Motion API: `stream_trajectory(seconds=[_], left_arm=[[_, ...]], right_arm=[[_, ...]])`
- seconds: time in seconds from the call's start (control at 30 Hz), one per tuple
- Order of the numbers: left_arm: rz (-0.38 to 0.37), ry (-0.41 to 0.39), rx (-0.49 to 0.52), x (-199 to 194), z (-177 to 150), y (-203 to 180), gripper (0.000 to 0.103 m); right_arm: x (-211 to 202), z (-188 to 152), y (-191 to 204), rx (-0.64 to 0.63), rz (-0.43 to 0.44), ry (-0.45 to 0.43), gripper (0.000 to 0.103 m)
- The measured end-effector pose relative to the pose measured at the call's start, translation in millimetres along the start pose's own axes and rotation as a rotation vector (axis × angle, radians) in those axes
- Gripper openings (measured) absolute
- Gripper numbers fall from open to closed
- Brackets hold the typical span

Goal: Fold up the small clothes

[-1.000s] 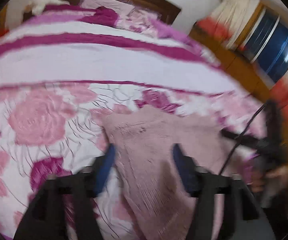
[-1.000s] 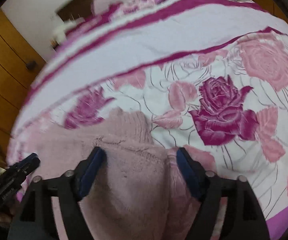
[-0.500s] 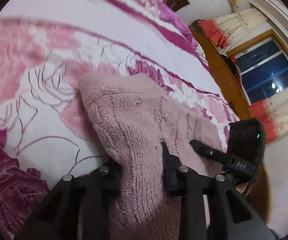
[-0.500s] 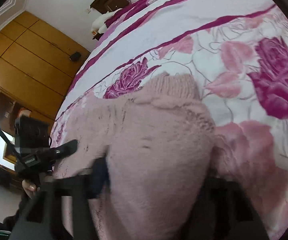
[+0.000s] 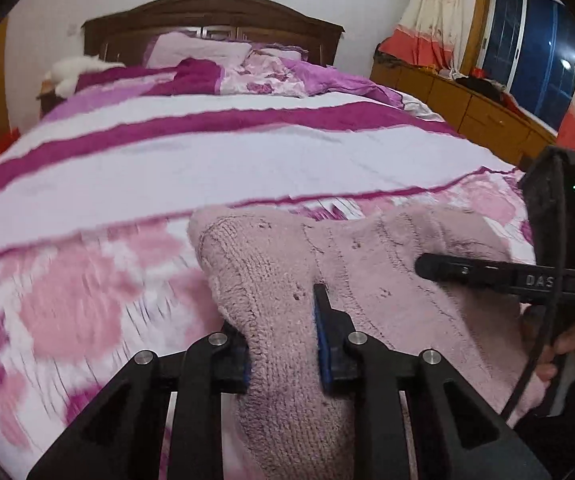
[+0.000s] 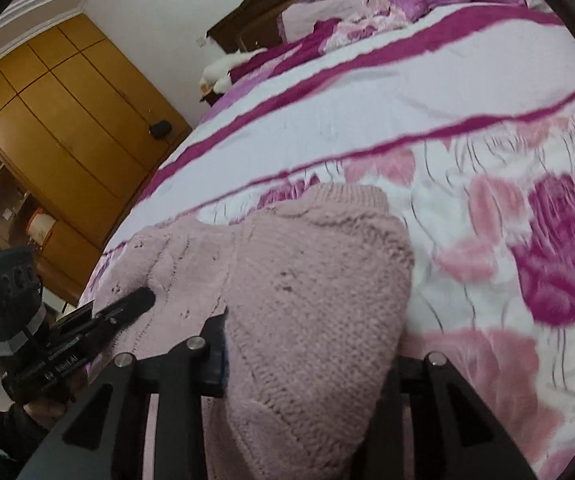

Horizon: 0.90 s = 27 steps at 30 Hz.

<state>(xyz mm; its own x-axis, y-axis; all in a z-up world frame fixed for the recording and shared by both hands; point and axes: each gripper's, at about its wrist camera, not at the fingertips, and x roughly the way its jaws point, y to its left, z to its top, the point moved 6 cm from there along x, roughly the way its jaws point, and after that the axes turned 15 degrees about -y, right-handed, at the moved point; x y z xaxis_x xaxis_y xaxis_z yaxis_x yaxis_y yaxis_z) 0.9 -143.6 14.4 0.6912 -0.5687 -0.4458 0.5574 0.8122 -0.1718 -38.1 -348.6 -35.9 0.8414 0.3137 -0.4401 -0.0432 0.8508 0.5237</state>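
Note:
A pink knitted sweater (image 5: pixel 371 256) lies on the rose-patterned bedspread (image 5: pixel 71 304) at the near end of the bed. My left gripper (image 5: pixel 283 344) is shut on a bunched fold at the sweater's left side. The right gripper (image 6: pixel 307 360) has a thick fold of the sweater (image 6: pixel 319 280) bulging between its jaws, which are closing on it; the cloth hides its right finger. Each gripper shows in the other's view: the right gripper (image 5: pixel 427 267) over the sweater's right part, the left gripper (image 6: pixel 143 296) at its left edge. A hand (image 5: pixel 571 340) holds the right one.
A dark wooden headboard (image 5: pixel 211 12) with pillows (image 5: pixel 199 50) and a crumpled purple quilt stands at the far end. A white plush toy (image 5: pixel 75 70) lies far left. Wooden wardrobes (image 6: pixel 67 120) flank one side; a low cabinet (image 5: pixel 483 116), curtain and dark window (image 5: pixel 527 48) flank the other.
Both grippers went from open around the sweater's edges to closed on bunched folds of it. Both views have since tipped up, so the headboard and walls now show.

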Motion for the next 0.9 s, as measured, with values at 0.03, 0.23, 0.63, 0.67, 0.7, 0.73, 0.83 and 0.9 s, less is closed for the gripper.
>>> stream_trajectory(seconds=[0.03, 0.23, 0.63, 0.67, 0.7, 0.73, 0.83, 0.9], left_arm=[[0.000, 0.000, 0.001, 6, 6, 4, 0.000], [0.024, -0.008, 0.065, 31, 34, 17, 0.000], [0.114, -0.052, 0.005, 91, 70, 80, 0.000], [0.116, -0.052, 0.007, 96, 72, 83, 0.000], [0.119, -0.054, 0.013, 102, 76, 87, 0.000], [0.119, -0.055, 0.018, 105, 78, 89, 0.000], [0.119, -0.039, 0.023, 122, 82, 97, 0.000], [0.102, 0.025, 0.030, 137, 76, 102, 0.002]], right_arm=[[3, 4, 1, 0.000, -0.005, -0.006, 0.036], [27, 34, -2, 0.015, 0.006, 0.002, 0.035], [116, 94, 12, -0.112, -0.032, 0.015, 0.035], [124, 99, 12, -0.113, -0.036, 0.014, 0.035], [129, 103, 11, -0.111, -0.038, 0.010, 0.035], [134, 107, 11, -0.109, -0.038, 0.004, 0.035], [149, 116, 6, -0.100, -0.039, -0.007, 0.035], [160, 116, -2, -0.092, -0.051, 0.013, 0.036]])
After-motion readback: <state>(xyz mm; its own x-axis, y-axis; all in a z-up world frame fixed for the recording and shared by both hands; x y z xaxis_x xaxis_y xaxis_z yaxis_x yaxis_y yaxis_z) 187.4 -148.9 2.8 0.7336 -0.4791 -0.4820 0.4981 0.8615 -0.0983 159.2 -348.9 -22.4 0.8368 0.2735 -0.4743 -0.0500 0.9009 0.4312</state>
